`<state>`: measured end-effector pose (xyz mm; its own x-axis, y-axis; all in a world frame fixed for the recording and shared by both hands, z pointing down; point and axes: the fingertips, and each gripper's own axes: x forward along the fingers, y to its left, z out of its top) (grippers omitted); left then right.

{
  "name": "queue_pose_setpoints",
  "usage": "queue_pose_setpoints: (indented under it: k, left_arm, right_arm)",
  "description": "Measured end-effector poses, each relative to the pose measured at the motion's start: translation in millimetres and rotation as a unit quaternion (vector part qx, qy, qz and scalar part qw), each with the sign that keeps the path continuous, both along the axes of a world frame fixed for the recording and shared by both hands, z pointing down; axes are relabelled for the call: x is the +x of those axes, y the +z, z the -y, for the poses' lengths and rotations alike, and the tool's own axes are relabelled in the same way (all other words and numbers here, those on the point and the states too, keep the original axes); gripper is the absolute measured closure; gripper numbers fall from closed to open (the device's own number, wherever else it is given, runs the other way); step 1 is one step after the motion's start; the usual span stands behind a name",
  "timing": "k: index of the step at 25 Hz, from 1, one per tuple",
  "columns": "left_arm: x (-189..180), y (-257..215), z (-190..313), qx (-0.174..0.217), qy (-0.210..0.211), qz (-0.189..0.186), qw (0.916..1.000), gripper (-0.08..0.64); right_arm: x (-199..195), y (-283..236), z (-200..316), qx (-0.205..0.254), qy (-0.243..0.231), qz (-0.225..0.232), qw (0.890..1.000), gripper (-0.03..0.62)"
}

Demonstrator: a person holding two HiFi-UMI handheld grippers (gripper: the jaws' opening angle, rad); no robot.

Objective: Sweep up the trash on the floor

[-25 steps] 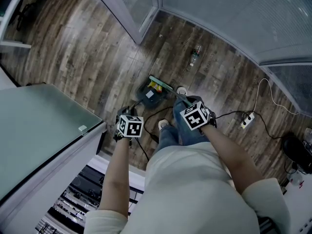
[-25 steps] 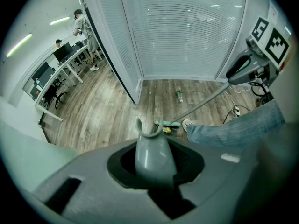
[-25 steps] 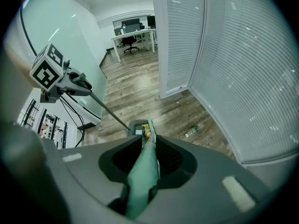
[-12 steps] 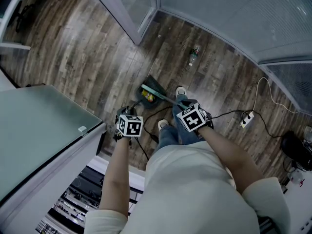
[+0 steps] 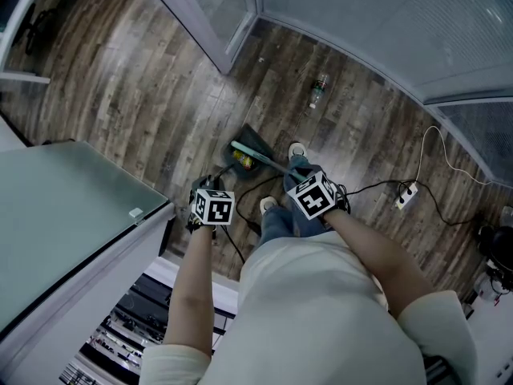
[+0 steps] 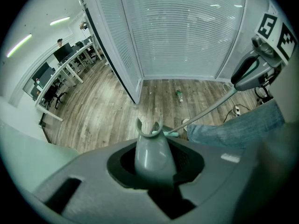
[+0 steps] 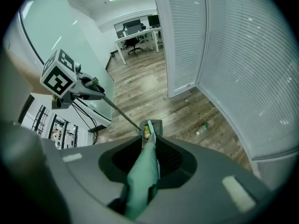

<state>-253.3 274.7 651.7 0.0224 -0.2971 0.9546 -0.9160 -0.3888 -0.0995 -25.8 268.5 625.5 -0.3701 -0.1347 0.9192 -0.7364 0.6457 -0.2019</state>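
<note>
Trash shows in two places on the wooden floor [image 5: 144,95]: a yellow wrapper in the dustpan, and a plastic bottle well beyond both grippers, near the white slatted blinds [image 5: 385,22]. A glass-topped table [image 5: 64,207] stands just left of the left gripper.

Both of the person's forearms reach forward and steeply down, side by side, with jeans and two pale shoes [image 5: 297,149] below the right gripper.

The dustpan [image 5: 252,137] sits on the floor ahead of the grippers. Its thin pole rises to the grey dustpan handle [image 6: 150,148], and the left gripper [image 6: 154,169] is clamped on that handle. The right gripper [image 7: 142,190] is clenched on the green broom handle [image 7: 145,167]. The green broom head [image 5: 255,156] lies across the dustpan's mouth.

Each gripper's cube bears black-and-white square markers and no words. A white power strip [image 5: 406,197] with its cable lies to the right of the right gripper.

The bottle [image 5: 320,91] lies on its side, and its green label is too small to read. The wrapper [image 7: 146,133] rests against the broom head, and its print cannot be read.
</note>
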Motion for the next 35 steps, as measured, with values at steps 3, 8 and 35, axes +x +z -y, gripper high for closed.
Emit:
queue_pose_setpoints:
  k: [3,8,35]
  left_arm:
    - [0.2,-0.5,-0.4,0.000,0.000,0.001,1.0000,0.465]
    - [0.1,-1.1,-0.7,0.000,-0.001,-0.001,1.0000,0.465]
    - [12.3,-12.0,11.0,-0.006,-0.031,-0.020,0.9993,0.466]
  right_arm:
    - [2.7,-2.5,2.1,0.000,0.008,0.002,1.000,0.491]
    - [4.6,-5.1,4.5,0.002,0.011,0.003,1.000,0.491]
    - [49.6,-34.3,53.9,0.007,0.053,0.016,0.998,0.491]
